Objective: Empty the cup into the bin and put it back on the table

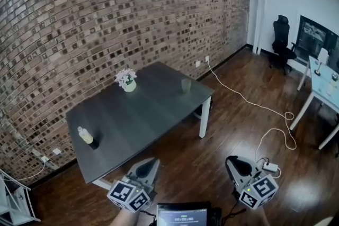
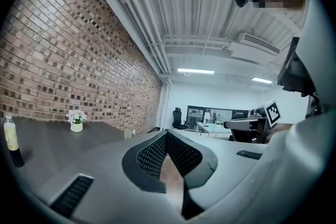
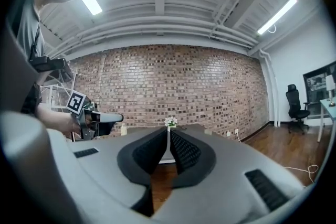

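A small pale cup (image 1: 185, 85) stands near the right end of the dark table (image 1: 153, 108), far ahead of both grippers. My left gripper (image 1: 150, 163) hangs low over the wood floor just short of the table's near edge, jaws together with nothing between them. My right gripper (image 1: 232, 162) is beside it to the right, also shut and holding nothing. In the left gripper view the closed jaws (image 2: 167, 135) point along the table. In the right gripper view the closed jaws (image 3: 168, 131) point at the table's end. I see no bin clearly.
A white pot of flowers (image 1: 126, 80) stands at the table's far edge and a bottle (image 1: 86, 137) at its left end. A white cable (image 1: 249, 100) snakes over the floor to a power strip (image 1: 270, 167). An office chair (image 1: 282, 45) and a white desk (image 1: 323, 90) stand at the right.
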